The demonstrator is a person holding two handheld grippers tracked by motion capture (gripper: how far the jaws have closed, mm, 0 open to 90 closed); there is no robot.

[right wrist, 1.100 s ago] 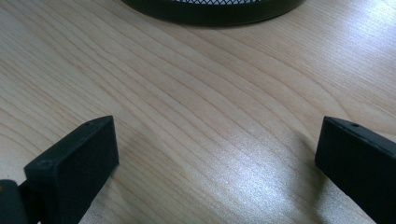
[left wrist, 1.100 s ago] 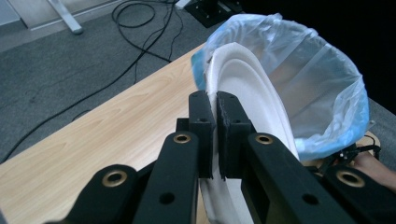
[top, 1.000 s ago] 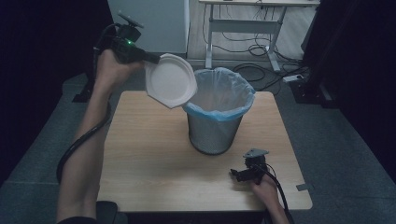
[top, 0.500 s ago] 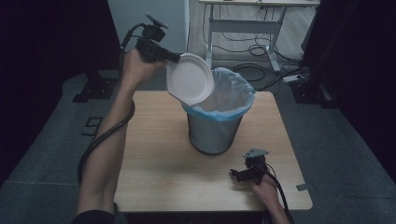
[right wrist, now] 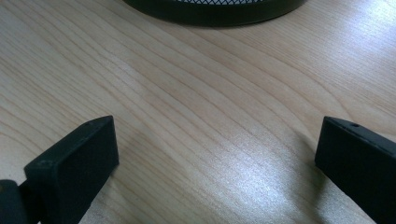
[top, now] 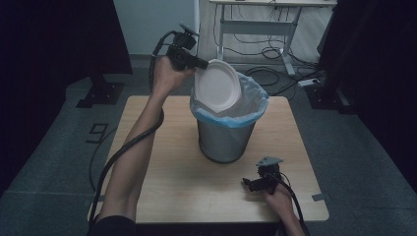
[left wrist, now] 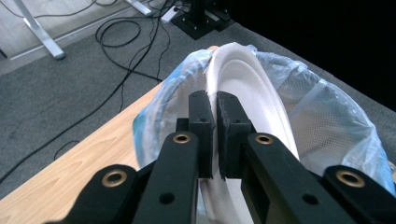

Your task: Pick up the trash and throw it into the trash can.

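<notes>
While the left gripper (top: 199, 63) pinches the plate (top: 218, 85) by its rim at upper centre of the high view, the plate stands nearly on edge, tilted, with its hollow face turned toward the camera and the lower left of the frame. Its pinched edge is at the top left and its far edge dips down and right into the mouth of the bin (top: 227, 140), inside the blue bag (top: 253, 106) that lines it. Seen from the left gripper view, the two black jaws are drawn narrow on the rim of the plate (left wrist: 243, 79), which runs edge-on away from them toward the upper middle of the frame, with the bag (left wrist: 327, 126) around it.

Low in the right of the high view, the right gripper (top: 252, 183) lies on the table (top: 167, 182), just below the bin. Its own view shows the jaws spread wide with bare wood (right wrist: 201, 112) between them and the bin's base (right wrist: 215, 11) at the top edge.
</notes>
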